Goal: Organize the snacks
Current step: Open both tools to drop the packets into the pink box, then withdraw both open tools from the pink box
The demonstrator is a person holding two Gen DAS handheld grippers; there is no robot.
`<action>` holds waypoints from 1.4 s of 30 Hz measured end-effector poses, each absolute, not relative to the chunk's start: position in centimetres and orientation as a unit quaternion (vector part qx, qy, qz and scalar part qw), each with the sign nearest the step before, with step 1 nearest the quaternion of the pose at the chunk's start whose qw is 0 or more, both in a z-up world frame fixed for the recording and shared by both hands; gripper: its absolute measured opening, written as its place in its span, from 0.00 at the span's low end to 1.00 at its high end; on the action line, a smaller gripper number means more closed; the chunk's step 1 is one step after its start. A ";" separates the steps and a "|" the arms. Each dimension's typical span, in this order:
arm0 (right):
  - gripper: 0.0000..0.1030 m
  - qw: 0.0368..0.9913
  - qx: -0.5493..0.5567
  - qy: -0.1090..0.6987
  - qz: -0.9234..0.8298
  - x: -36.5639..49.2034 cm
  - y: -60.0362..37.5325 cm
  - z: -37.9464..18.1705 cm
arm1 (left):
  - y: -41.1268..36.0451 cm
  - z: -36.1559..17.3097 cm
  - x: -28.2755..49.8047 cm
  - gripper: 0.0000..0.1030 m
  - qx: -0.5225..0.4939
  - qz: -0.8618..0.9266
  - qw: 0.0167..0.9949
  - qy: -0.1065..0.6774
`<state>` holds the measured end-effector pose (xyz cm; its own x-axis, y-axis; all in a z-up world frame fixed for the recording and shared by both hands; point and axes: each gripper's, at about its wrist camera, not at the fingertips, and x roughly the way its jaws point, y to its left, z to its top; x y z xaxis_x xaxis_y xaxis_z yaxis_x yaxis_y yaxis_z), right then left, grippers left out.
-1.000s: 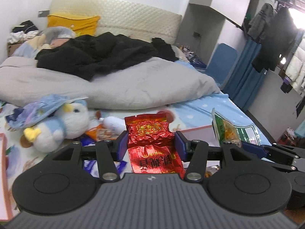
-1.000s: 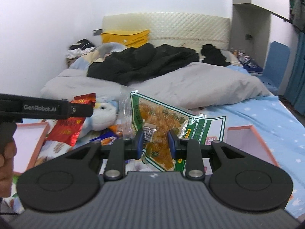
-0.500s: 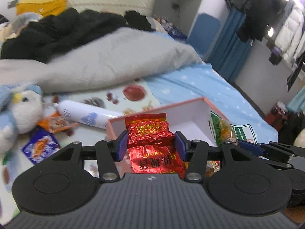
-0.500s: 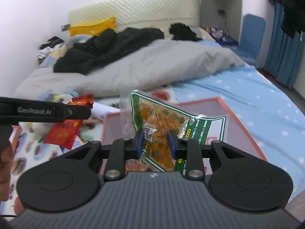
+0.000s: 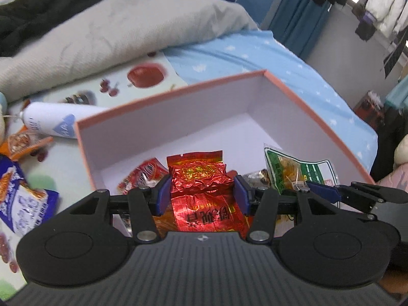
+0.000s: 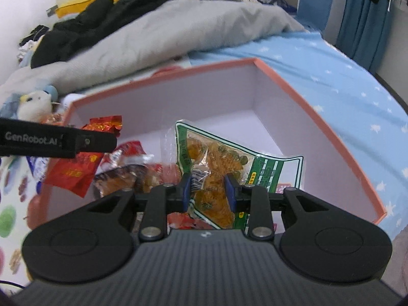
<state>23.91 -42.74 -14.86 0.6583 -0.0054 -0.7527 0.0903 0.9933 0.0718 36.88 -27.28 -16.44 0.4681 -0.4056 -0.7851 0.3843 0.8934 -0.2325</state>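
Note:
A pink-rimmed white box (image 5: 178,94) lies open on the bed, with several snack packets on its floor. My left gripper (image 5: 201,191) is shut on a red foil snack packet (image 5: 199,176) and holds it over the box's near left part. To its right, my right gripper (image 6: 207,191) hangs inside the box with a green-and-clear snack packet (image 6: 216,158) between its pads. Its jaws are opening, though the pads still touch the packet. In the right wrist view the left gripper (image 6: 97,141) and the red packet (image 6: 76,170) show at the left.
Left of the box, a white bottle (image 5: 48,125), an orange packet (image 5: 23,140) and a blue snack packet (image 5: 20,199) lie on the fruit-print mat. A plush toy (image 6: 35,102) sits further left. A grey duvet (image 5: 127,33) is heaped behind the box.
Both grippers have come down and forward with their packets, from above the bed to over and into the box. The box now fills both views.

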 end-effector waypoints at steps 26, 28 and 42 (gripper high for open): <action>0.58 0.938 0.087 0.337 0.002 20.5 -40.8 -8.5 | -22.6 -8.7 32.2 0.69 -0.008 -0.202 0.890 0.409; 0.58 0.943 0.083 0.323 0.006 19.7 -40.3 -7.3 | -21.8 -7.5 31.3 0.69 -0.007 -0.202 0.895 0.397; 0.58 0.960 0.081 0.260 0.067 15.2 -35.1 -1.6 | -13.1 -0.5 23.7 0.70 -0.031 -0.164 0.930 0.326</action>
